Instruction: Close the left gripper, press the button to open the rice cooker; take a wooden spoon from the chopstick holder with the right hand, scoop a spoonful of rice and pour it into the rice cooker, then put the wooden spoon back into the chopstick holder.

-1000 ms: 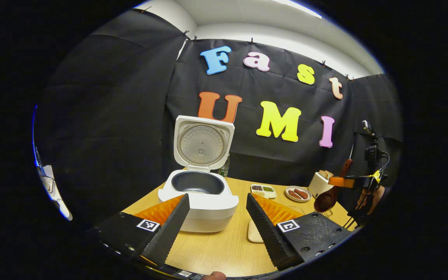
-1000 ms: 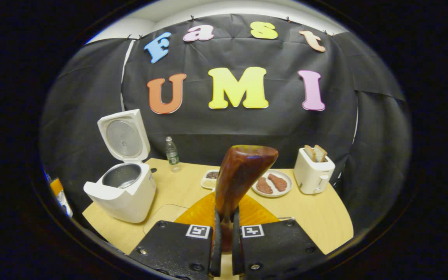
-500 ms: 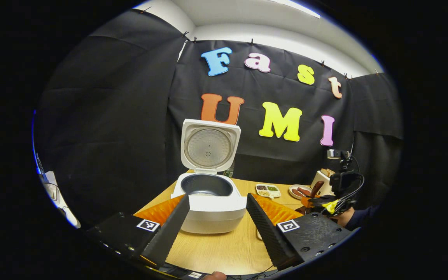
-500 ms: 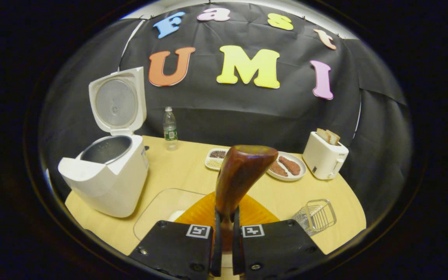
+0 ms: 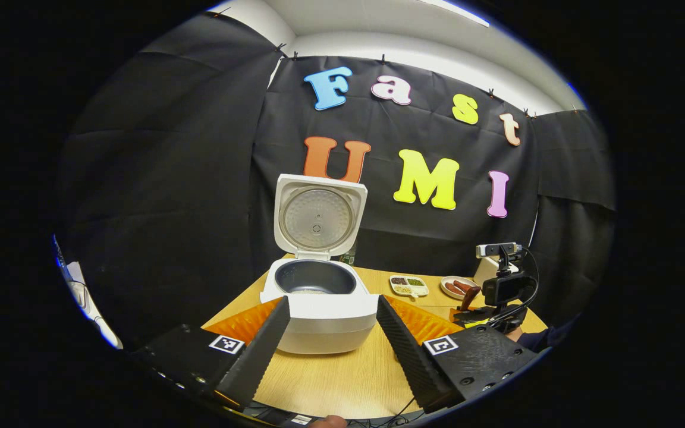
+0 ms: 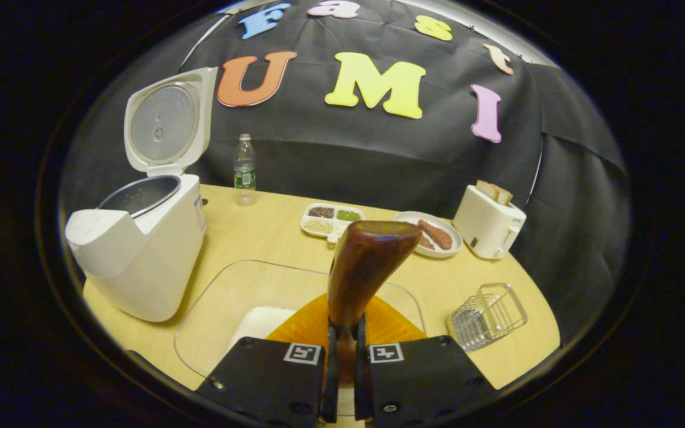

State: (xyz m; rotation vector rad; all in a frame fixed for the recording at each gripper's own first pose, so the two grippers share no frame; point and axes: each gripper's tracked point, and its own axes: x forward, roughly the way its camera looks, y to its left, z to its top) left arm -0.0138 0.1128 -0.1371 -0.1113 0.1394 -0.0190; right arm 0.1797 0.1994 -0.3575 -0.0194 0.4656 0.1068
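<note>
- The left gripper [image 5: 330, 333] has its fingers spread wide apart with nothing between them, low over the table's [image 5: 342, 380] near edge.
- The rice cooker [image 5: 319, 312] stands straight ahead of those spread fingers, near the table's left edge, its lid [image 5: 317, 217] upright and the inner pot [image 5: 315, 278] exposed.
- The right gripper [image 6: 342, 380] is clenched on the wooden spoon [image 6: 363, 270]: both fingers press the handle, and the bowl rises straight up ahead of the fingertips.
- In the left gripper view that gripper [image 5: 500, 294] sits toward the table's right edge, the spoon [image 5: 466, 295] poking out of it.
- A clear glass dish [image 6: 223, 297] lies just ahead of the right gripper, at the table's near edge, with white rice [image 6: 262, 321] heaped in it.
- The wire chopstick holder [image 6: 488, 315] sits near the table's right edge, to the right of the spoon.
- Along the far edge stand a water bottle [image 6: 244, 169], a divided tray of grains [image 6: 330, 218], a plate of sausages [image 6: 434, 233] and a toaster [image 6: 488, 220].
</note>
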